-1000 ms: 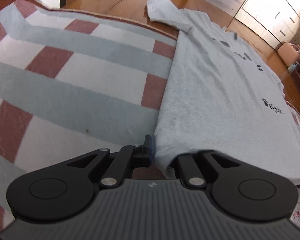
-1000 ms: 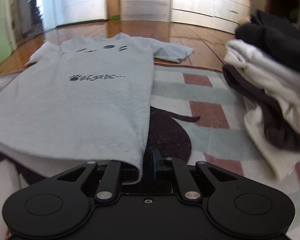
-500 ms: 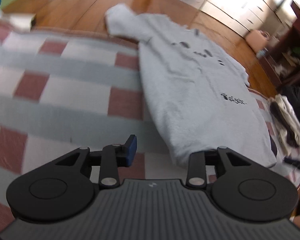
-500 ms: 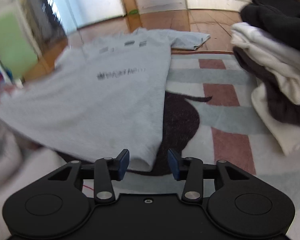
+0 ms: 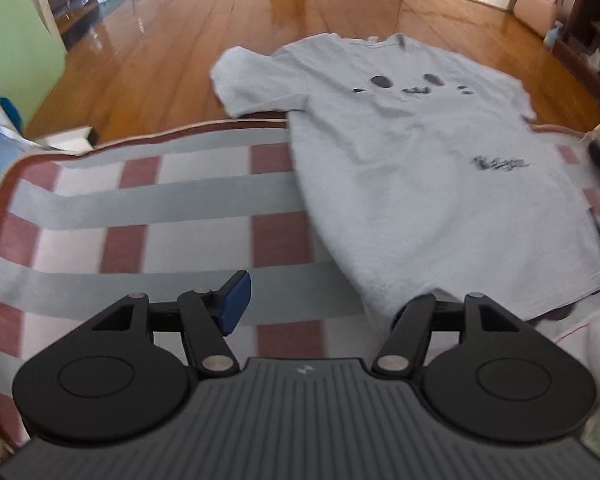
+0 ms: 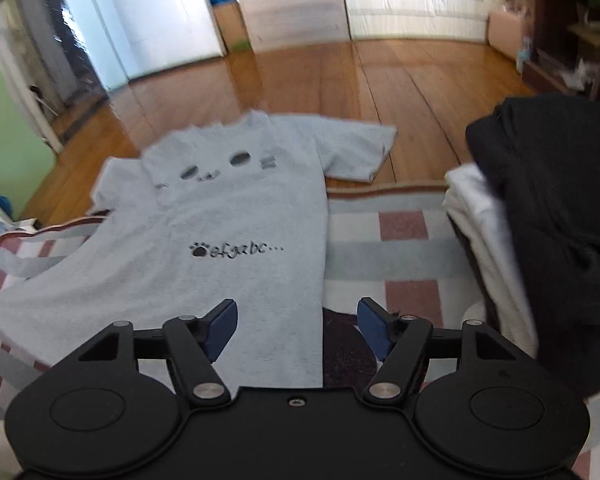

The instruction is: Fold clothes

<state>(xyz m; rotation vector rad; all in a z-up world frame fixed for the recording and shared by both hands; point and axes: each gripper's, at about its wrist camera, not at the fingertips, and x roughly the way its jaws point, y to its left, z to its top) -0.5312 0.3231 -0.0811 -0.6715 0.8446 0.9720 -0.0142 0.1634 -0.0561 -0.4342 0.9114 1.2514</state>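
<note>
A light grey T-shirt [image 5: 412, 168] [image 6: 236, 248] with a cat face and dark lettering lies flat, face up, partly on the checked rug and partly on the wood floor. My left gripper [image 5: 328, 300] hangs above the shirt's near left hem corner, its jaws opening, nothing pinched; the right finger is behind the hem edge. My right gripper [image 6: 296, 324] hovers above the near right hem corner, jaws opening, with the cloth lying well below them and free of the blue pads [image 6: 222, 326].
The rug [image 5: 140, 208] has red, white and grey checks with a brown border. A heap of black and white clothes [image 6: 540, 232] rises at the right. Beyond lie the wood floor [image 5: 220, 32], cupboards and a pink case [image 5: 536, 0].
Both grippers have let go of the shirt's hem corners, spread their jaws and risen. The shirt has dropped flat and now shows whole, neck and sleeves included.
</note>
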